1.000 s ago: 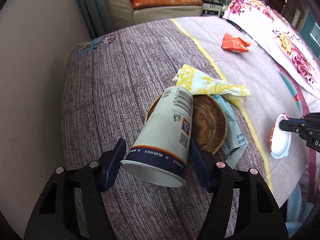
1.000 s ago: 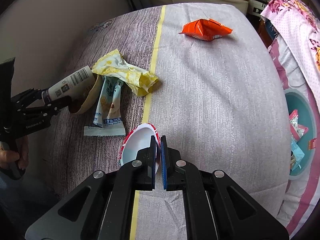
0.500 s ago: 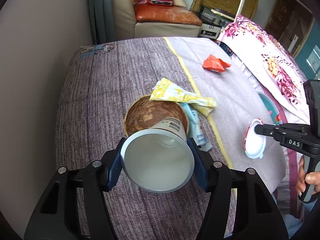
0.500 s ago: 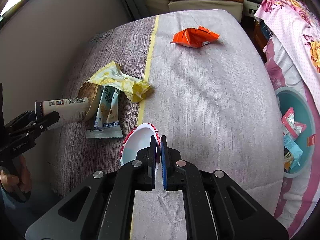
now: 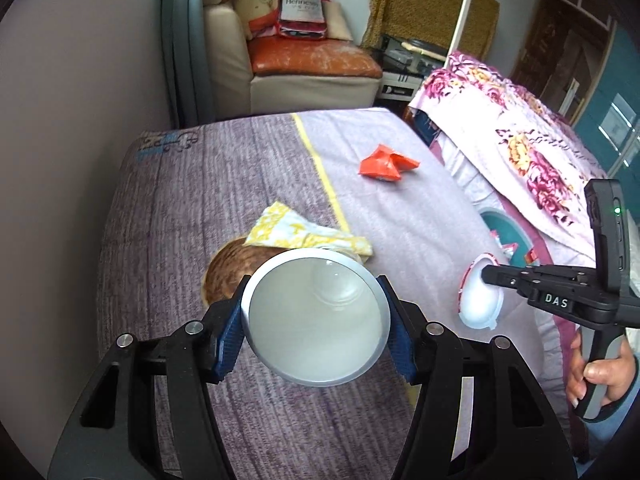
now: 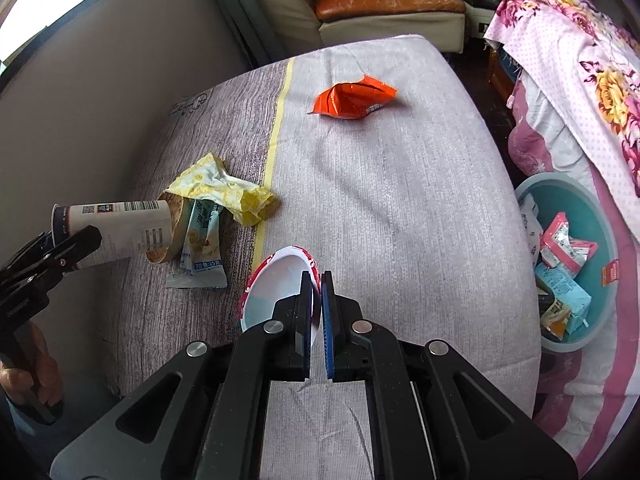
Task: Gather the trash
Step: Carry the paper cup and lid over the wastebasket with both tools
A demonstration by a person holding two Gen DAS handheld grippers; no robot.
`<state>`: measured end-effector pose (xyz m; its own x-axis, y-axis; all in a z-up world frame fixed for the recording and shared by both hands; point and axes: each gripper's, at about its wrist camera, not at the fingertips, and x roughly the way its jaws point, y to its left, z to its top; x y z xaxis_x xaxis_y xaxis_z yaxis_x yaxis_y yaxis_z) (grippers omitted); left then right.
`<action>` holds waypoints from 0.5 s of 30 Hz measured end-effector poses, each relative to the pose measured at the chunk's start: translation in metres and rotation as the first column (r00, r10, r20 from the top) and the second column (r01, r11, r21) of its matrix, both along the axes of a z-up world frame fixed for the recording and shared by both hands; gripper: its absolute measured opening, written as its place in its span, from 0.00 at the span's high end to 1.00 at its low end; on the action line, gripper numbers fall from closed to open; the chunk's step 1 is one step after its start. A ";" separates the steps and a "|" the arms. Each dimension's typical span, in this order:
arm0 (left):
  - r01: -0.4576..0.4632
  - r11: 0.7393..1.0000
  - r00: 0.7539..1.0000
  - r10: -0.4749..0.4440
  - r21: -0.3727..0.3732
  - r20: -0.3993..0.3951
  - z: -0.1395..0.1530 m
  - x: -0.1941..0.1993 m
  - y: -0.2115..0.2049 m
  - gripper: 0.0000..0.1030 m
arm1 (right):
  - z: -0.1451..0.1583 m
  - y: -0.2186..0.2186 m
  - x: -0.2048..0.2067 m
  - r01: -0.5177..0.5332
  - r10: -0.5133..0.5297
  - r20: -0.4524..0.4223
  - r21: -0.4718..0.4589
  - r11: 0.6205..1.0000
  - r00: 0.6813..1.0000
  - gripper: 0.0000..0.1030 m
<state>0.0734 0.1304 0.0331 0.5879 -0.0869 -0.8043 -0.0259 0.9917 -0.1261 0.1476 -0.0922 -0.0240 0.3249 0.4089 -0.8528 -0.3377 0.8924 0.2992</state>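
My left gripper (image 5: 316, 316) is shut on a white paper cup (image 5: 316, 316), held sideways above the bed with its open mouth facing the camera; the cup also shows in the right wrist view (image 6: 116, 230). My right gripper (image 6: 316, 292) is shut on the rim of a red-and-white round lid (image 6: 276, 284), lifted above the bed; the lid shows in the left wrist view (image 5: 478, 300). On the bed lie a yellow wrapper (image 6: 224, 188), a blue-white sachet (image 6: 202, 248), a brown paper dish (image 5: 230, 270) and an orange snack bag (image 6: 352, 100).
A teal basin (image 6: 600, 216) holding several wrappers stands on the floor right of the bed. A floral blanket (image 6: 580, 60) lies beyond it. A beige sofa (image 5: 304, 76) stands past the bed's far end. A grey wall (image 5: 80, 120) runs along the left.
The left gripper has lifted the cup off the brown dish and tipped it so its mouth faces the camera. The right gripper has raised the lid a little.
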 end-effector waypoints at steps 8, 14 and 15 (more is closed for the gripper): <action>0.092 0.996 0.996 -0.093 -0.014 -0.007 -0.001 0.020 -0.051 0.42 | 0.017 -0.024 0.000 0.035 -0.036 0.058 0.005 0.999 0.998 0.95; 0.157 0.987 0.987 -0.158 -0.020 -0.011 -0.003 0.037 -0.095 0.42 | 0.025 -0.056 0.006 0.094 -0.095 0.083 0.026 0.995 0.992 0.95; 0.167 0.986 0.986 -0.168 -0.021 -0.012 -0.004 0.040 -0.102 0.42 | 0.026 -0.064 0.007 0.110 -0.112 0.085 0.031 0.993 0.990 0.95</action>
<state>0.1139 0.0283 0.0294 0.5523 -0.1988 -0.8096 0.1384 0.9795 -0.1461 0.1551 -0.1566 0.0017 0.4412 0.3879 -0.8093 -0.2625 0.9181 0.2969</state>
